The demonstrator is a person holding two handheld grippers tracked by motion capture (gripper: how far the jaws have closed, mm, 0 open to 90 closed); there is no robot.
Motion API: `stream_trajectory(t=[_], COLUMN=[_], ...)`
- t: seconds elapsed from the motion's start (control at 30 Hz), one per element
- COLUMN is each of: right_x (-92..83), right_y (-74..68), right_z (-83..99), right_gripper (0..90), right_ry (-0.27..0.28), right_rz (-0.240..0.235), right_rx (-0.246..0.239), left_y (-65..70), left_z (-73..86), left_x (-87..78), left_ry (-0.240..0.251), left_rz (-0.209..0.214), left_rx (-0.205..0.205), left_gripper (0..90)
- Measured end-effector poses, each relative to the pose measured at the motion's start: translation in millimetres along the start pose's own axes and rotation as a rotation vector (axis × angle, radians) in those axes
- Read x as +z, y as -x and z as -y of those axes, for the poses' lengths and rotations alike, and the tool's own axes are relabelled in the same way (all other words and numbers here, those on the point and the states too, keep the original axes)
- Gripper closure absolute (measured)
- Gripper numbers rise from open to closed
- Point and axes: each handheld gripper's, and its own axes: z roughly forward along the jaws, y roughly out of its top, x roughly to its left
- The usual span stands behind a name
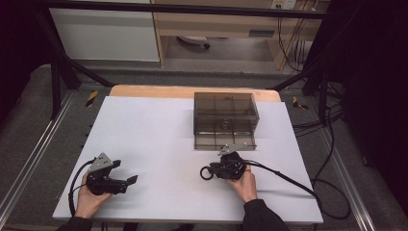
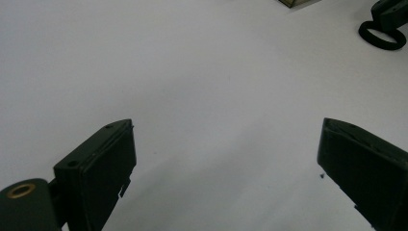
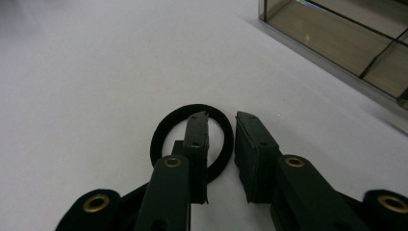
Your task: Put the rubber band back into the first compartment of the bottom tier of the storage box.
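1. The table (image 1: 159, 130) was covered by a flat white sheet, with a strip of bare wood visible along its far edge.

2. The task item, a flat black rubber ring (image 3: 191, 140), lay on the white sheet on the near side of the table, right of centre. In the high view the ring (image 1: 206, 173) was just to the left of the right gripper (image 1: 226, 166).

3. In the right gripper view the right gripper (image 3: 221, 137) had its left finger (image 3: 196, 144) standing inside the ring's opening and its right finger (image 3: 252, 154) outside the band, so the right side of the band passed between the two. The fingers were nearly together (a narrow gap remained), and whether the pads pressed the band could not be told.

4. A smoke-tinted transparent plastic box with inner dividers (image 1: 225, 120) stood on the far right part of the table, just beyond the right gripper. In the right gripper view the box (image 3: 337, 43) sat at the upper right, apart from the ring.

5. The left gripper (image 1: 108, 177) rested at the near left of the table in the person's left hand (image 1: 89, 199), well apart from the ring and the box.

6. In the left gripper view the left gripper (image 2: 226, 144) had its fingers spread wide, released, with bare white sheet between them. The ring (image 2: 382, 36) appeared far off at the upper right.
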Motion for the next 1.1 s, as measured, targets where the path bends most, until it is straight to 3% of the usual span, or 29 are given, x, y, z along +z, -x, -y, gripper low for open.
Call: stream_trajectory(t=[0.67,1.1], right_x=[1.6,0.4], right_y=[-0.1,-0.1], right_z=[0.8,0.2], right_gripper=[85.8,87.3], right_ry=[-0.014,-0.015], right_rz=[0.012,0.01], right_rx=[0.01,0.022], left_y=[0.1,-0.3], left_z=[0.0,-0.1], left_x=[0.1,-0.3], left_ry=[-0.001,-0.001], left_rz=[-0.002,-0.003], left_rx=[0.001,0.003], left_gripper=[6.2,6.2])
